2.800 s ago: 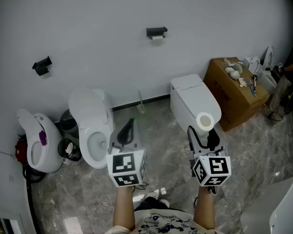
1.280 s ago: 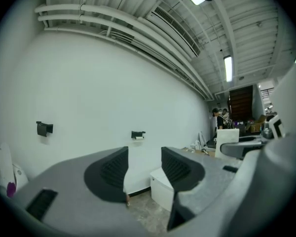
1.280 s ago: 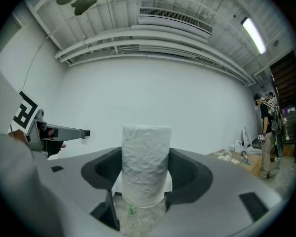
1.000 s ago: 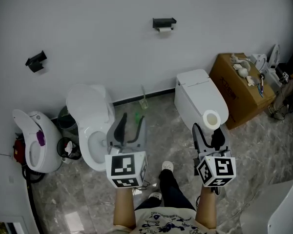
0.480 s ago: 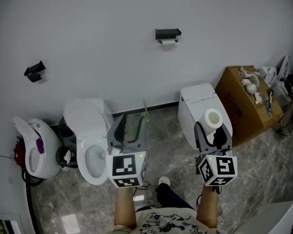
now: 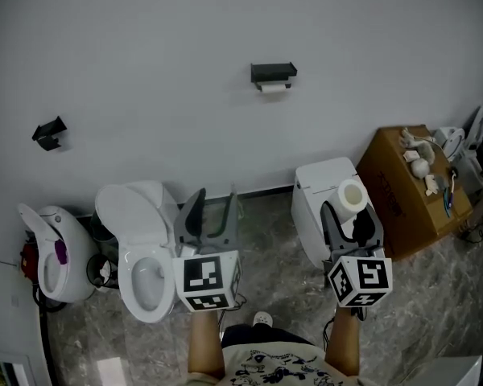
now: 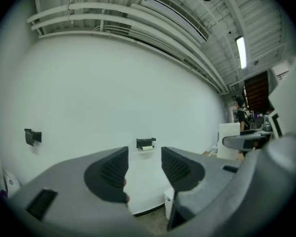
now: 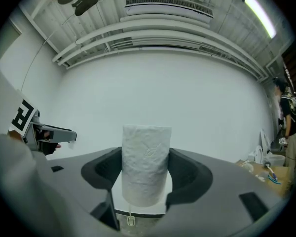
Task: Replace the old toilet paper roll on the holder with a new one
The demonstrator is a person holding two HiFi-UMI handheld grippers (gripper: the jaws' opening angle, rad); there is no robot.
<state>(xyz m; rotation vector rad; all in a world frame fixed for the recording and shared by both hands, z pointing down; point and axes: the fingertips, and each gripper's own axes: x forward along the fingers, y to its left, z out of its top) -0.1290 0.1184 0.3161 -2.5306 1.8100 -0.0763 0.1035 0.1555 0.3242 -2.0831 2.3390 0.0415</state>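
High on the white wall hangs a black holder (image 6: 274, 71) with the thin old roll (image 6: 272, 87) under it. In the left gripper view the holder (image 7: 146, 142) shows far ahead, framed by the two jaws. My left gripper (image 6: 215, 199) (image 7: 144, 164) is open and empty, pointing level at the wall. My right gripper (image 6: 350, 208) (image 8: 146, 169) is shut on a full white new roll (image 6: 352, 195) (image 8: 146, 164), which stands upright between the pads. Both grippers are well short of the holder.
An open-lidded white toilet (image 6: 139, 248) lies below my left gripper and a closed one (image 6: 320, 185) below my right. A cardboard box (image 6: 414, 190) with clutter stands to the right. Another black holder (image 6: 48, 133) and a white fixture (image 6: 47, 252) are at the left.
Both grippers and the head have moved toward the wall, and the holder and toilets sit lower and nearer in view. The right gripper still grips the new roll; the left stays open.
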